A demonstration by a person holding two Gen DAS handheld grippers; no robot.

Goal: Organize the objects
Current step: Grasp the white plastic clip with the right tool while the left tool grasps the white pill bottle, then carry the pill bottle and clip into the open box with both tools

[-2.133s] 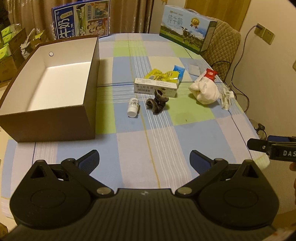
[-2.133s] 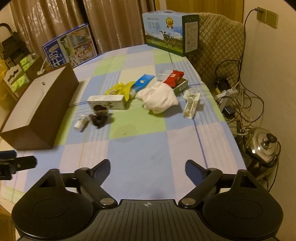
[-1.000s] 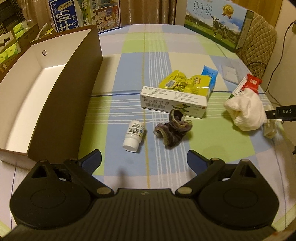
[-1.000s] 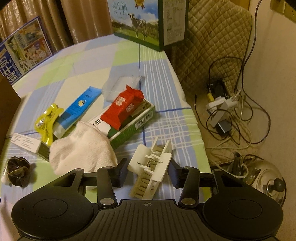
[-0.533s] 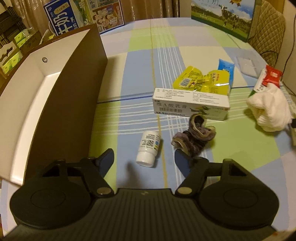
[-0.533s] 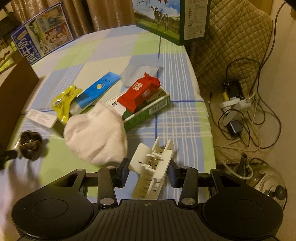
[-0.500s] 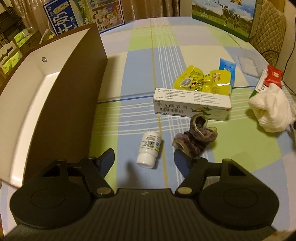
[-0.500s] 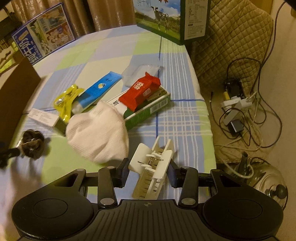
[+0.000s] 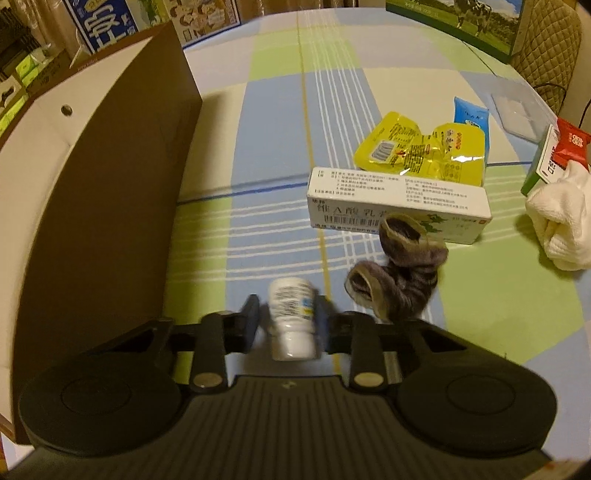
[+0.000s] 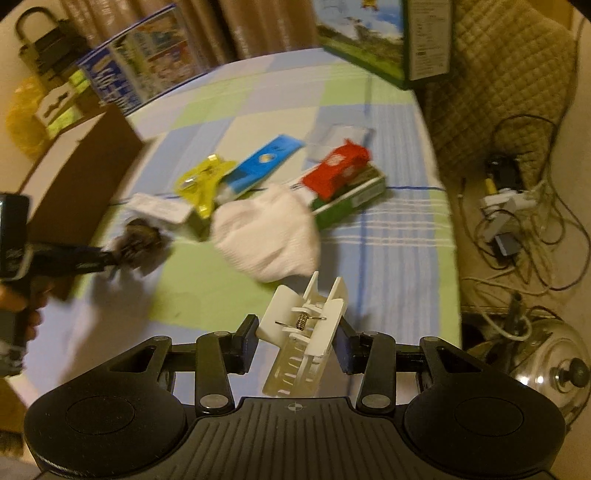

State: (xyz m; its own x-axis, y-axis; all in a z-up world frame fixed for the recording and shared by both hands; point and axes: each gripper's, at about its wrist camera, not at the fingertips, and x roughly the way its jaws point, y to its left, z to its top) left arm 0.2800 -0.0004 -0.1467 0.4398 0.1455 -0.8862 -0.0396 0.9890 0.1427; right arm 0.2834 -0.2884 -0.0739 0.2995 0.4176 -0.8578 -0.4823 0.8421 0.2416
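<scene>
Checked tablecloth [image 9: 498, 295]; quilted chair [image 10: 498, 74]; brown curtains [image 10: 266, 22]; warm light.

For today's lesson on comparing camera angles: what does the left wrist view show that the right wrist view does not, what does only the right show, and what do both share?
Only the left wrist view shows the left hand-held gripper shut on a white bottle, and the brown box's white inside.

Only the right wrist view shows the right hand-held gripper shut on a white clip, plus cables and a steel pot off the table.

Both show the dark sock, white cloth, yellow packet and red packet.
</scene>
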